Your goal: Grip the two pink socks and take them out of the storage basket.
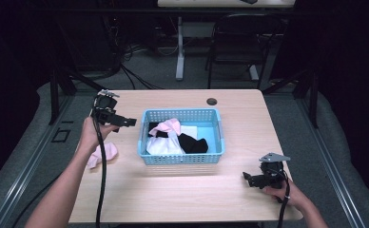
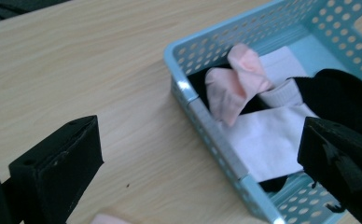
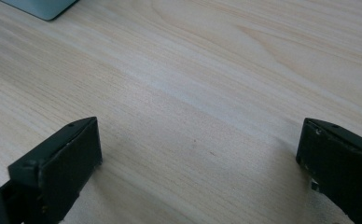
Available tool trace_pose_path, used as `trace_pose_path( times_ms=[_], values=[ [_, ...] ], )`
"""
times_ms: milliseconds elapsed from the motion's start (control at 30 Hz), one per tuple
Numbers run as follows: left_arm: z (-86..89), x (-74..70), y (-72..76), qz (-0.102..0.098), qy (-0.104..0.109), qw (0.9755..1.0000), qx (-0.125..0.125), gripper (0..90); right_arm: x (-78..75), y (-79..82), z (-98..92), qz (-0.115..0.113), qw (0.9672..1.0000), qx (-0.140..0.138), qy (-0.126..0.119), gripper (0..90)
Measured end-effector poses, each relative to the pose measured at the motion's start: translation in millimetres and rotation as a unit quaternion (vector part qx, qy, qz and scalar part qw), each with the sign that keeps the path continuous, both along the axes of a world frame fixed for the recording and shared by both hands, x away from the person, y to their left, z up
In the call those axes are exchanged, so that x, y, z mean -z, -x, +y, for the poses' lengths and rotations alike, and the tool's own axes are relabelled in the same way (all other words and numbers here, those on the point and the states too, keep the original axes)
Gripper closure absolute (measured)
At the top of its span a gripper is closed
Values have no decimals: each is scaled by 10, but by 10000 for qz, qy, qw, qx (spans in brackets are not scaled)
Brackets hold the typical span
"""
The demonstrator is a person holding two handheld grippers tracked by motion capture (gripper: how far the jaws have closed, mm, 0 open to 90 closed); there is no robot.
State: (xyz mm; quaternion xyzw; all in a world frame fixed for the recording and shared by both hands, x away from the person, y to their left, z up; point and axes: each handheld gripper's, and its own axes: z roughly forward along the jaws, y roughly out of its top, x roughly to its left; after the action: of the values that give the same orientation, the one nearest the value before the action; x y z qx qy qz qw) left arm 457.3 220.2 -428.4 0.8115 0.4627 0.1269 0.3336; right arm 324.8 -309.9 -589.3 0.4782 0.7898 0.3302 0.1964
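A light-blue perforated basket (image 1: 180, 159) sits mid-table with a pink sock (image 1: 169, 126), a white sock (image 1: 163, 146) and a black sock (image 1: 194, 144) inside. My left gripper (image 1: 129, 122) is held above the table just left of the basket, open and empty. In the left gripper view that gripper (image 2: 197, 133) frames the basket's rim (image 2: 202, 114), the pink sock (image 2: 237, 81), the white sock (image 2: 268, 140) and the black sock (image 2: 342, 98). Another pink sock (image 1: 101, 154) lies on the table under my left hand. My right gripper (image 1: 247, 178) rests open and empty at the front right, over bare wood (image 3: 198, 135).
The wooden table (image 1: 182, 194) has a dark cable hole (image 1: 212, 101) behind the basket. A corner of the basket (image 3: 39, 7) shows at the top left of the right gripper view. A chair (image 1: 239, 42) and a desk leg (image 1: 179, 52) stand beyond the far edge.
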Motion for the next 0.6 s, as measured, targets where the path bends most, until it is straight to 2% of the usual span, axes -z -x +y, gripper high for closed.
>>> trace_pose_path(
  times_ms=[200,233,267,400,567,600],
  values=[
    [-252,4,-61,-114,58,9998,118,0,1,-1,0,-4,10000,-2,-2,0],
    [-252,4,-61,-114,58,9998,118,0,0,-1,-1,0,10000,-6,-1,0],
    [-331,24,-82,-87,53,9997,211,0,1,-1,-1,-2,10000,-8,-5,0],
    [-479,78,-120,-36,9,9995,315,0,0,-1,-1,-1,10000,-8,-2,0],
    [-598,148,-164,11,-66,9993,373,0,2,-2,-1,-14,10000,-12,-2,0],
    [-652,198,-193,87,-69,9993,359,0,0,-1,-1,-3,10000,-5,3,0]
  ],
)
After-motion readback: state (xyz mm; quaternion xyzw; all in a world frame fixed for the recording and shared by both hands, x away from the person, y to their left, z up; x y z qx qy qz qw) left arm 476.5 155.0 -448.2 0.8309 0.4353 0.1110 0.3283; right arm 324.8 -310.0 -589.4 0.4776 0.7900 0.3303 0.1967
